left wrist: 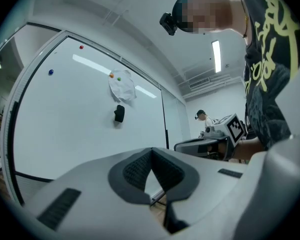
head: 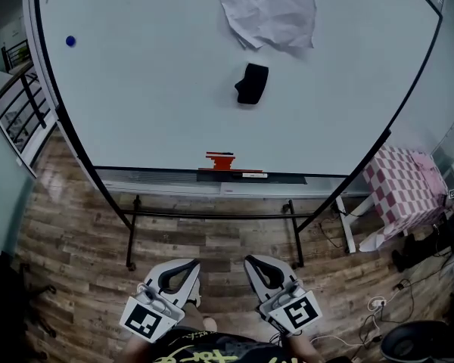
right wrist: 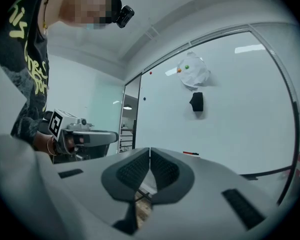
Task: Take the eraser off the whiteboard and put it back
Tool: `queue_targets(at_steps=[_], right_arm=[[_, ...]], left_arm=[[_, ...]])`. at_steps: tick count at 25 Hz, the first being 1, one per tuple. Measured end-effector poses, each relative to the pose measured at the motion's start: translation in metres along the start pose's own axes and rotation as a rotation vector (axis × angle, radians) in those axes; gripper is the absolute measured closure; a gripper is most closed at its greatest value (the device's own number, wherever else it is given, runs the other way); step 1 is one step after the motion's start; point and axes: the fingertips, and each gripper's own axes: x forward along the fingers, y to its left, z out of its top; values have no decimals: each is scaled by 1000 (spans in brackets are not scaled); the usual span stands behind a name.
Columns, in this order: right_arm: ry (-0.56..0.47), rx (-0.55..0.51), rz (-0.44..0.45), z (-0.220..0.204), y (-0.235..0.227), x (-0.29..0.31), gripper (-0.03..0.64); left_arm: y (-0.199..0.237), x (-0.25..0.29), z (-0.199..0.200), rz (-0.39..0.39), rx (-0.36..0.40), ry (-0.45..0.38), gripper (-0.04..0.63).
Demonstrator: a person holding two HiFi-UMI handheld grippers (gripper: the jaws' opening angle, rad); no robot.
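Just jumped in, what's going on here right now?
A person stands facing the whiteboard with a tool in each hand. The left tool and the right tool are both shut and empty, held low and well short of the board. The black eraser is stuck on the board just below a crumpled sheet of paper, and nothing touches it.

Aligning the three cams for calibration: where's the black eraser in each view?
Head view: eraser on the whiteboard, upper centre, just below the crumpled paper.
Left gripper view: eraser left of centre, at mid height, under the paper.
Right gripper view: eraser right of centre, at mid height, under the paper.
Shared landmark: the crumpled paper directly above the eraser.
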Motion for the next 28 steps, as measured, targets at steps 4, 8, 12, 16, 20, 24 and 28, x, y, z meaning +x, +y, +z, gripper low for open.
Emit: queue_targets(at_steps=[4,8,12,16,20,24,28], right_arm=[[4,-19,-9,-1,-11,14,607],[-3,-27,-19,0,-25,37,607],[-2,-34,-28,1,-40,62,607],[-1,-43,-28,1,-53,90,607],[0,-47,-36,0,-69,116,607],[11,-56,-35,-2,-82,140,607],[10,-48,-45,0,-92,158,607]], left_arm=[[12,13,-2,-28,-5,-13,591],[32,31,1,-44,-10,-34,591],[59,44,3,-47,-9,-41,592],[88,55,4,-44,-12,-39,592],[115,69,3,-47,-5,-40,592],[143,82,4,-41,-12,-37,592],[163,95,8,-48,-9,-36,592]])
